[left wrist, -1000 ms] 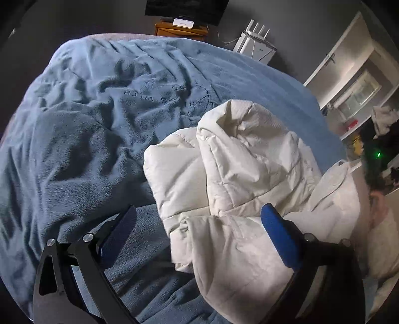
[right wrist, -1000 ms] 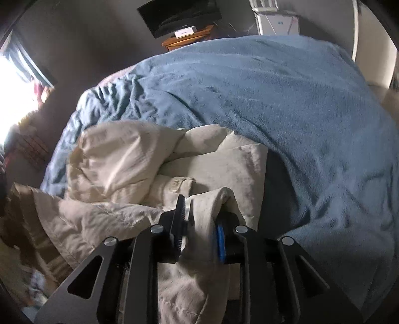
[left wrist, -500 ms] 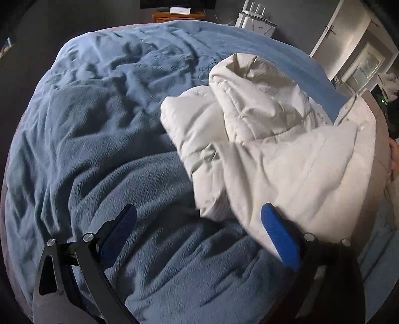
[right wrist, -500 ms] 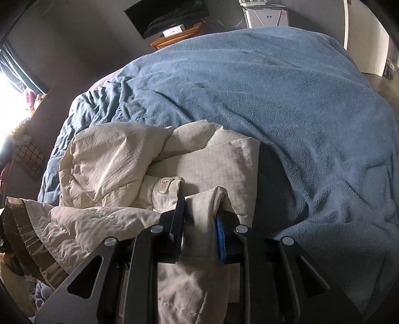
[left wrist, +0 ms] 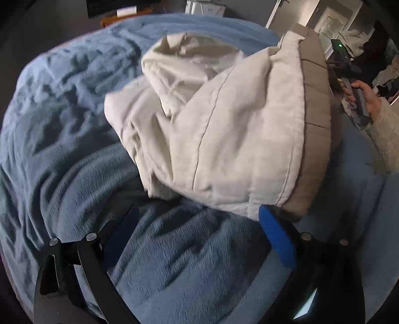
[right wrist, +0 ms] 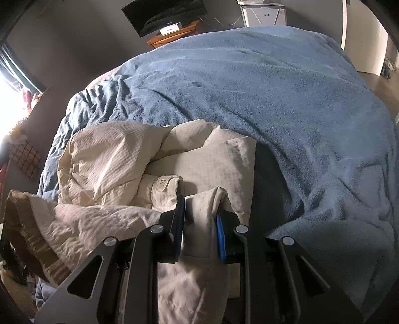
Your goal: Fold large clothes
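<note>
A cream quilted puffer jacket (left wrist: pixel 224 129) with a brown hem band lies bunched on a blue fleece blanket (left wrist: pixel 62 149). In the left wrist view my left gripper (left wrist: pixel 197 229) is wide open and empty, low over the blanket, with the jacket's lifted hem just past its right fingertip (left wrist: pixel 274 229). In the right wrist view my right gripper (right wrist: pixel 199 221) is shut on a fold of the jacket (right wrist: pixel 112 162) and holds that edge up. The hand holding the right gripper shows at the right of the left wrist view.
The blue blanket (right wrist: pixel 286 99) covers the whole bed. A wooden stand (right wrist: pixel 174 35) with a dark screen and a white appliance (right wrist: pixel 264 12) stand against the far wall. Shelves with clutter (left wrist: pixel 349 37) stand to the right. A bright window is at the left.
The left gripper has drawn back and away from the jacket, staying open. The right gripper has lifted the held jacket edge higher, so the brown hem now stands up.
</note>
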### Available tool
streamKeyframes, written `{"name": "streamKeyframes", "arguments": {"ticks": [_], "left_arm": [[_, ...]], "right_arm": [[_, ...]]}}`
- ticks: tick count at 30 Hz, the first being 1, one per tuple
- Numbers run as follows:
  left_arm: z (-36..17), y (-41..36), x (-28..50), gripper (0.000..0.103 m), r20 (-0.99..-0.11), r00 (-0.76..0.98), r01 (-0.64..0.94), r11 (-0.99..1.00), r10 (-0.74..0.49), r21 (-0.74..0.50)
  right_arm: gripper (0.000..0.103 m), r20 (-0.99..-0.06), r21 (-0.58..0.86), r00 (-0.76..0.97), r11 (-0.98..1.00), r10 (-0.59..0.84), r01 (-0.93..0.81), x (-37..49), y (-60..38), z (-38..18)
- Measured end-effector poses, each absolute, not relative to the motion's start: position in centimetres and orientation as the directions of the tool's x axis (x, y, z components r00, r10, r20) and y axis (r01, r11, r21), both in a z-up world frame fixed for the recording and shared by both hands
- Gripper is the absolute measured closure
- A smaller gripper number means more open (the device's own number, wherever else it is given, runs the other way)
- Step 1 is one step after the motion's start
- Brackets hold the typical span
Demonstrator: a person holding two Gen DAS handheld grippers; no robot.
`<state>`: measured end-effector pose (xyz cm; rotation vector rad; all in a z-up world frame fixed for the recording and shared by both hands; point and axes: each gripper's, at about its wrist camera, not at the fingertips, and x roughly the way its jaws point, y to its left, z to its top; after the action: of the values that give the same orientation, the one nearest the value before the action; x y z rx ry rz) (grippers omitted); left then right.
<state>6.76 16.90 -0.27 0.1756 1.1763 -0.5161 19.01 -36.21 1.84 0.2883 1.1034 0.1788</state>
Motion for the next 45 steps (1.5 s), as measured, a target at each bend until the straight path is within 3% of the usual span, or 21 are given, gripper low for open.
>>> {"name": "streamKeyframes", "arguments": {"ticks": [1,2,3,10,20,29,36,45], "left_arm": [[0.0,16.9,7.2,0.010,-0.903,0.315,0.455,0.881,-0.293,-0.128],[0.3,17.1,7.5,0.010,-0.891,0.336,0.439,0.887,-0.307,-0.140],[0.7,17.3,8.0,0.010,-0.874,0.359,0.418,0.894,-0.328,-0.164],[2.2,18.3,11.6,0.009,-0.808,0.488,0.294,0.934,-0.331,-0.205],[3.7,19.8,16.6,0.010,-0.799,0.562,0.110,0.977,-0.212,-0.181],[1.4,18.0,12.3,0.010,-0.841,0.452,0.238,0.949,-0.298,-0.208],[-0.3,11.1,9.8,0.010,-0.865,0.415,0.444,0.893,-0.281,-0.077],[2.6,9.4,13.7,0.008,-0.786,0.550,0.388,0.920,-0.283,-0.060]], "right_arm": [[0.047,-0.847,0.323,0.444,0.946,0.290,-0.002,18.7,-36.4,2.4],[0.029,-0.842,0.323,0.455,0.946,0.289,-0.002,18.4,-36.7,3.1],[0.028,-0.831,0.328,0.474,0.945,0.292,-0.008,17.7,-37.2,4.2],[0.027,-0.780,0.326,0.542,0.942,0.314,-0.077,13.0,-38.8,8.7],[0.026,-0.856,0.200,0.419,0.942,0.302,-0.270,9.2,-33.0,5.2],[0.026,-0.867,0.190,0.392,0.931,0.308,-0.312,10.2,-29.4,2.1],[0.026,-0.850,0.162,0.429,0.925,0.307,-0.342,11.5,-26.9,2.5],[0.026,-0.800,0.132,0.529,0.943,0.283,-0.305,14.3,-26.3,5.0]]}}
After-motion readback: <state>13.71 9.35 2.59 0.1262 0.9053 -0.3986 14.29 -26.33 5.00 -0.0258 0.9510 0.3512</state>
